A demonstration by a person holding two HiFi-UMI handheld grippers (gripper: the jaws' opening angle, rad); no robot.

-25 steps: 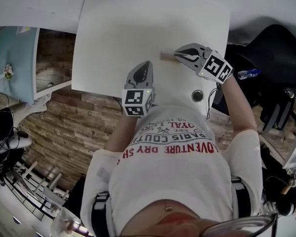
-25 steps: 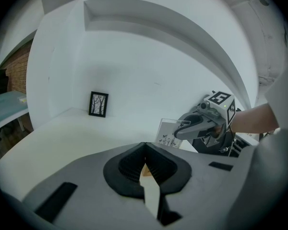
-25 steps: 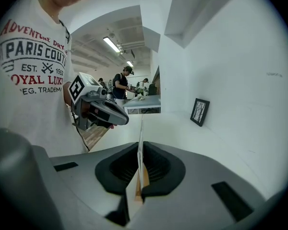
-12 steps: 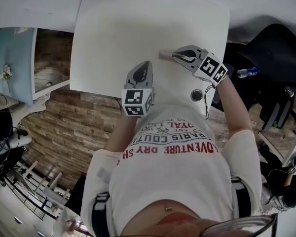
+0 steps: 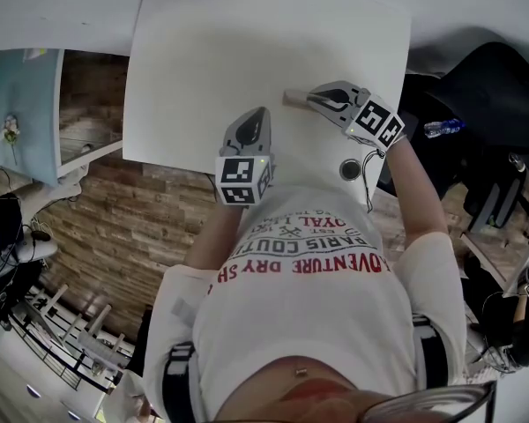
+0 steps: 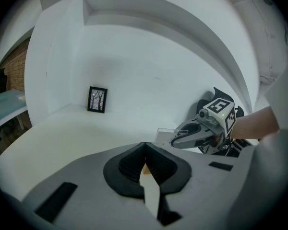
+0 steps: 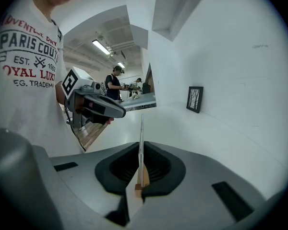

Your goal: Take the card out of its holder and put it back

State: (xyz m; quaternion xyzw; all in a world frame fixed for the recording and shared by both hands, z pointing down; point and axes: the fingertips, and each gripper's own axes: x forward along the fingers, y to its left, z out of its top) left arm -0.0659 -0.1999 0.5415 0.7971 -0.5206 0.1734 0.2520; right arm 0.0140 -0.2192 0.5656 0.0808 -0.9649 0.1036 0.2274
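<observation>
At a white worktop (image 5: 229, 51), my right hand-held gripper (image 5: 312, 99) is clamped narrow on the card (image 7: 141, 128) — a thin clear sheet standing on edge between the pads, little more than a line in the right gripper view. Low between the jaws, under the card's near end, sits a small wooden block that I take for the holder (image 7: 143, 178). The card's lower edge appears to meet it, though the jaws hide the slot itself, and I cannot tell whether the block rests on the worktop. My left hand-held gripper (image 5: 264, 115) hovers by the worktop's near edge, well apart from the card, its jaws closed together with nothing I can make out between them. Card and holder seem to be together, so by my reading either the lift has not begun or the card is on its way back in — the pictures do not say which. Either way, what is left ends with letting go while the card stands upright in the block. The holder is the only container here, and the card is all it carries. A small framed picture (image 6: 97, 99) stands at the worktop's far side, no part of the job
</observation>
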